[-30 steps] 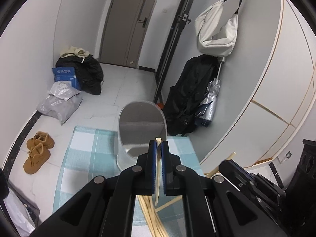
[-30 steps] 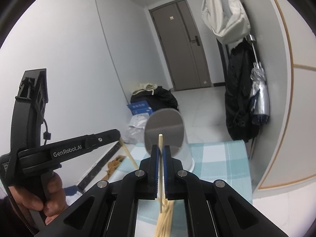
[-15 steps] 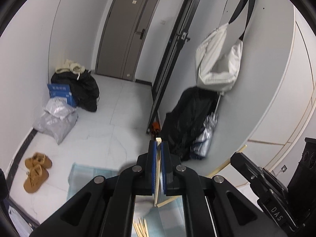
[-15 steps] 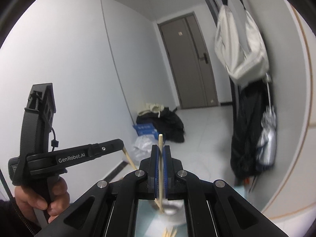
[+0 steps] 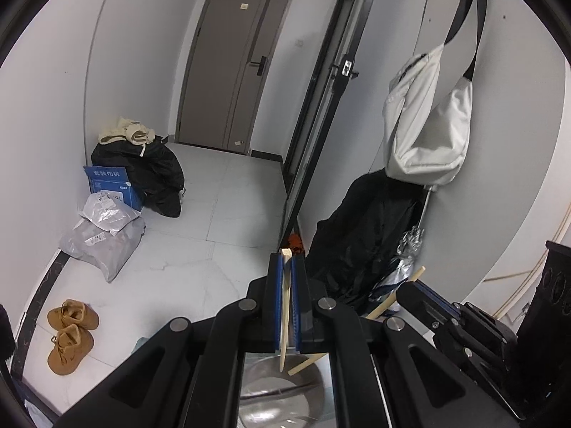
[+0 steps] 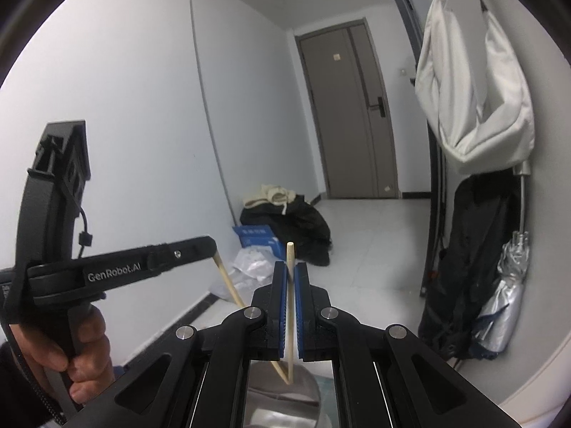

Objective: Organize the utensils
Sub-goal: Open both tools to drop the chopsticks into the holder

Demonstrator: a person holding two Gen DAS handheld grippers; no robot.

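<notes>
My left gripper (image 5: 284,260) is shut on a pale wooden chopstick (image 5: 284,306) that stands nearly upright between the blue pads. Its lower tip hangs above a shiny metal cup (image 5: 282,392) at the bottom edge. At the right, my right gripper (image 5: 410,287) holds a second chopstick (image 5: 389,301) slanting down towards the same cup. In the right wrist view my right gripper (image 6: 289,267) is shut on its chopstick (image 6: 291,253). The left gripper (image 6: 210,246), held by a hand (image 6: 82,349), carries its chopstick (image 6: 228,281). Both tips meet over the cup (image 6: 285,403).
A grey door (image 5: 228,60) closes the far end of a white tiled hallway. On the right wall hang a white bag (image 5: 428,121), a black coat (image 5: 364,235) and a folded umbrella (image 5: 403,267). Brown shoes (image 5: 69,335), plastic parcels (image 5: 103,239) and a blue box (image 5: 110,182) lie along the left.
Both grippers rose with their chopsticks still gripped. The metal cup and the checked cloth sank from mid-frame to the bottom edge, and loose chopsticks on the cloth dropped out of view.
</notes>
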